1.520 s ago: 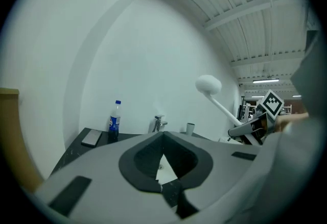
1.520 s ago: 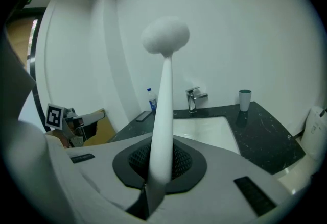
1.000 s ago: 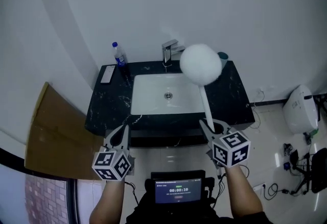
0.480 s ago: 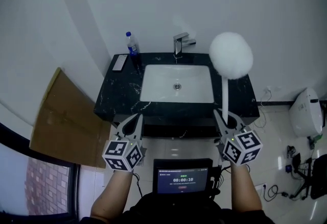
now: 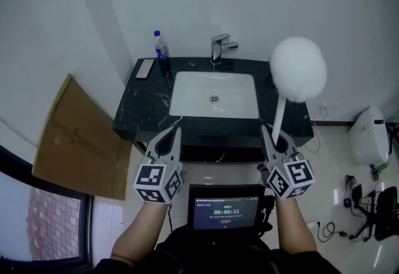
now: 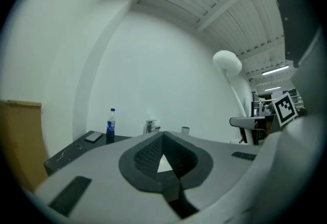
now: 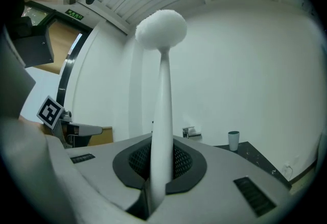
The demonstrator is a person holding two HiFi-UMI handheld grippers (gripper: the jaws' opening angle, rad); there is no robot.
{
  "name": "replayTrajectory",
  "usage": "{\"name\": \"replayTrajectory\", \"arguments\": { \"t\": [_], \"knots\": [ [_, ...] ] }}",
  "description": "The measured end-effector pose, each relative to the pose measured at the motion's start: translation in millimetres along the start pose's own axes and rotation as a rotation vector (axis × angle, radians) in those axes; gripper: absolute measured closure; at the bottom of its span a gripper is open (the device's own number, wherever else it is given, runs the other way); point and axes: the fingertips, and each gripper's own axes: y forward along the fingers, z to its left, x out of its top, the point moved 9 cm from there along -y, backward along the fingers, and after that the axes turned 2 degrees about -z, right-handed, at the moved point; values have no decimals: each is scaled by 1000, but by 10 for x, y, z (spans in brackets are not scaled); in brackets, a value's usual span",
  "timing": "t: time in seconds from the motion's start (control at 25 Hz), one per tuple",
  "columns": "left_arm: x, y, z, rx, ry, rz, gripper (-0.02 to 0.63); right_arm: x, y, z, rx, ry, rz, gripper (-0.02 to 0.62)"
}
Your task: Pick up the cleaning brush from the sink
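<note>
Two tools, lower frame: right tool clamps one brush; left tool closed, empty. One bottle upper left of one sink.

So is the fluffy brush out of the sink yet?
Yes, that part looks done: the sink holds no brush. The right gripper is shut on the handle of the cleaning brush, fluffy head up, clear of the basin. The left gripper is shut and empty. Nothing looks left of the pick-up.

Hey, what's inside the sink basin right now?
Only the drain shows in the white sink. The cleaning brush is out, clamped in the right tongs, and its fluffy head covers the far right corner of the counter.
</note>
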Motion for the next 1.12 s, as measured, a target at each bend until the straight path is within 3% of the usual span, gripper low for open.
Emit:
{"name": "replayTrajectory", "arguments": {
  "t": [0.2,1.12],
  "knots": [
    [-71,-34,31,17,-37,17,604,19,-43,-14,-28,-4,1,592],
    [-149,-166,-70,-16,-42,36,604,-31,-152,48,-52,30,27,592]
  ]
}}
